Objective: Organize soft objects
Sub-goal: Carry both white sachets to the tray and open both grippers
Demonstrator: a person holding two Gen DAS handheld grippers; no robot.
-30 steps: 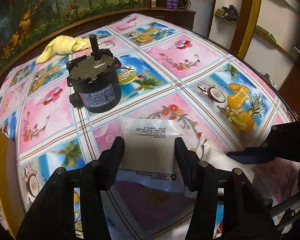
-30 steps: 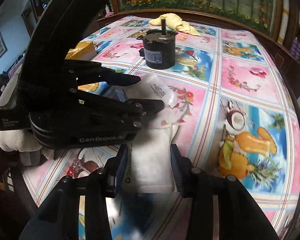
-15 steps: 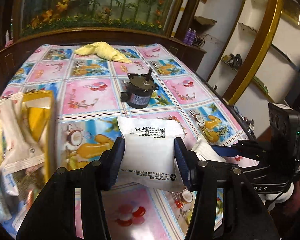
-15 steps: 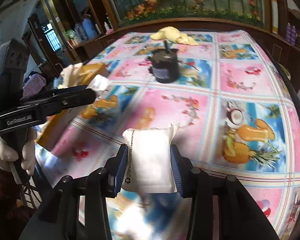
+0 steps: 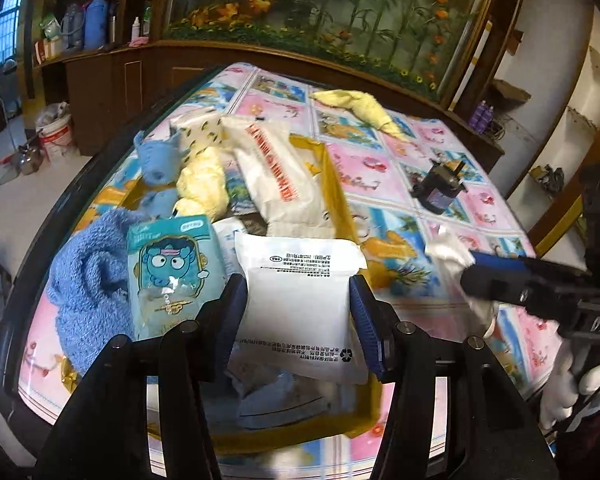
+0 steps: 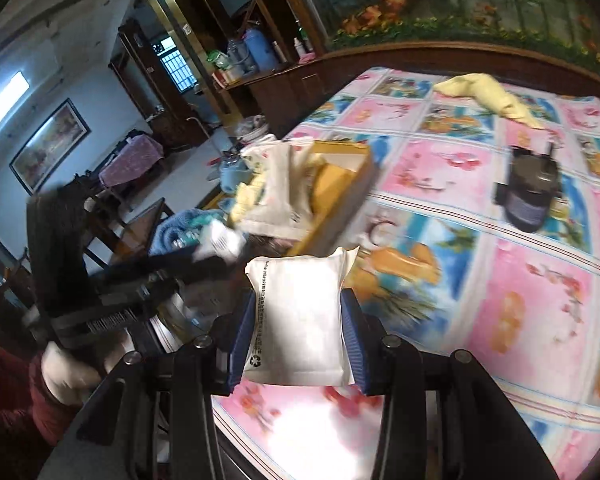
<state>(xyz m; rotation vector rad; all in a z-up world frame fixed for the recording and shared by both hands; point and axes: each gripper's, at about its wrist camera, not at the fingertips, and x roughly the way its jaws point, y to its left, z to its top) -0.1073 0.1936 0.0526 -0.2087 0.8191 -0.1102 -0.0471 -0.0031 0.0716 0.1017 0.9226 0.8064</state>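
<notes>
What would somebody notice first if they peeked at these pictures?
Probably the white packet squeezed in the left gripper, hanging over a yellow box stuffed with soft things. The right gripper pinches a second white packet above the colourful tablecloth, where a black motor stands farther back.

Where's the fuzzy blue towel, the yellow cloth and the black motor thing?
blue towel point(image 5: 88, 280), left wrist view, on its fluffy folded middle.
yellow cloth point(image 6: 488, 94), right wrist view, on the middle of the crumpled cloth.
black motor point(image 6: 530, 196), right wrist view, on its round dark side.
</notes>
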